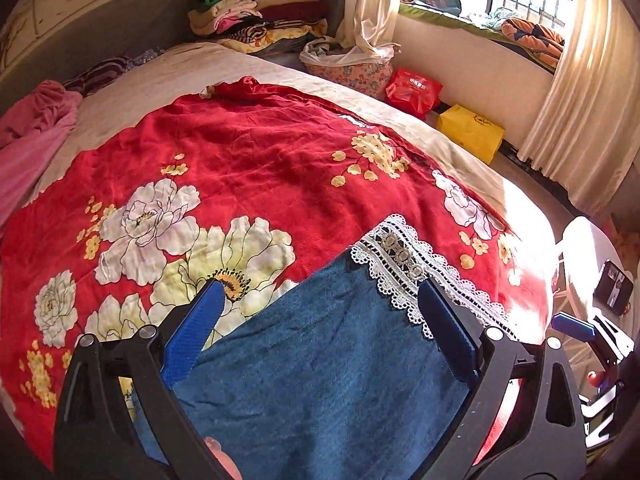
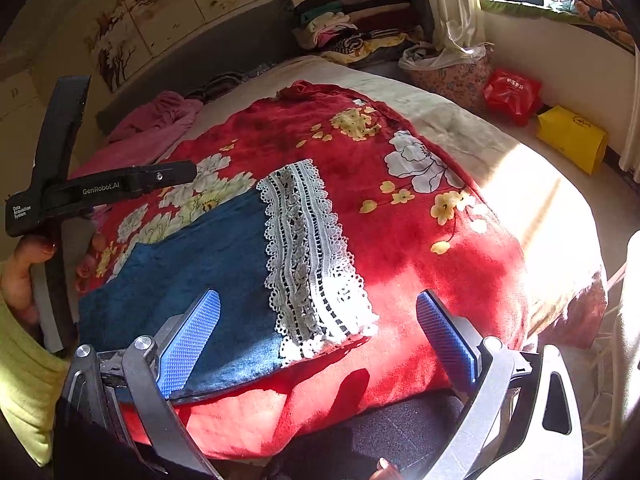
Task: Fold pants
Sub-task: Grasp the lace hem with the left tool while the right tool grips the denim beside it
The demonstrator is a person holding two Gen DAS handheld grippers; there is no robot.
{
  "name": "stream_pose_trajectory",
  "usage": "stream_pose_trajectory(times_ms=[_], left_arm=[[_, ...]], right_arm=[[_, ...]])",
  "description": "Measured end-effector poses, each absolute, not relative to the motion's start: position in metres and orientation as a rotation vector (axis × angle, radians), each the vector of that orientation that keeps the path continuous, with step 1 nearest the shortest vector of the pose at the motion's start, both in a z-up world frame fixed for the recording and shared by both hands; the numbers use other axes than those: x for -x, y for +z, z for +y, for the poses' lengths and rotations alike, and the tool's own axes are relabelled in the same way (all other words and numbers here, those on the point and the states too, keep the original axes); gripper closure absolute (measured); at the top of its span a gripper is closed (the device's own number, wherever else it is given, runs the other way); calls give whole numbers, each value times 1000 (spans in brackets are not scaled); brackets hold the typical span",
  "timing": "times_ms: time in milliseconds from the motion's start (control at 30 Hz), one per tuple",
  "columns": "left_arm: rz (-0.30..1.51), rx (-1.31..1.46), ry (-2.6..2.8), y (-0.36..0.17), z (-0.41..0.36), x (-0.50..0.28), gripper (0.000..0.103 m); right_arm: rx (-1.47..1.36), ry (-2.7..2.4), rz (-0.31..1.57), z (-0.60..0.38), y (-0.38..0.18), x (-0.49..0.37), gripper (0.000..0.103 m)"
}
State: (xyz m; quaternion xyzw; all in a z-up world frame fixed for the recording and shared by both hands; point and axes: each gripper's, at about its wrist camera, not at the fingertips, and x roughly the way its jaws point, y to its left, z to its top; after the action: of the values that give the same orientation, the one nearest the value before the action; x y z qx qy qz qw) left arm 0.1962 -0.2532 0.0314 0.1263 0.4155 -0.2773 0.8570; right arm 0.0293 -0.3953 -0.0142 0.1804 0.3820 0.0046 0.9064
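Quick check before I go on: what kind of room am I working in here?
Most likely a home bedroom. The blue pants with a white lace hem lie on a bed covered by a red floral blanket, folded clothes are stacked by the headboard, and cream curtains hang at a sunny window.

Left gripper point(image 1: 320, 312), jaws spread, hovers over blue lace-hemmed pants point(image 1: 320, 380), seemingly not touching them.
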Motion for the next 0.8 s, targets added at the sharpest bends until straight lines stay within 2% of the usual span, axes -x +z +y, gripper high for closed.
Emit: stream_pose_trajectory(times_ms=[500, 800], left_arm=[[947, -334, -655, -9, -289, -230, 12], [1008, -272, -794, -25, -303, -251, 12]], right_arm=[[-399, 28, 848, -392, -35, -49, 5], [-425, 73, 869, -392, -48, -62, 5]])
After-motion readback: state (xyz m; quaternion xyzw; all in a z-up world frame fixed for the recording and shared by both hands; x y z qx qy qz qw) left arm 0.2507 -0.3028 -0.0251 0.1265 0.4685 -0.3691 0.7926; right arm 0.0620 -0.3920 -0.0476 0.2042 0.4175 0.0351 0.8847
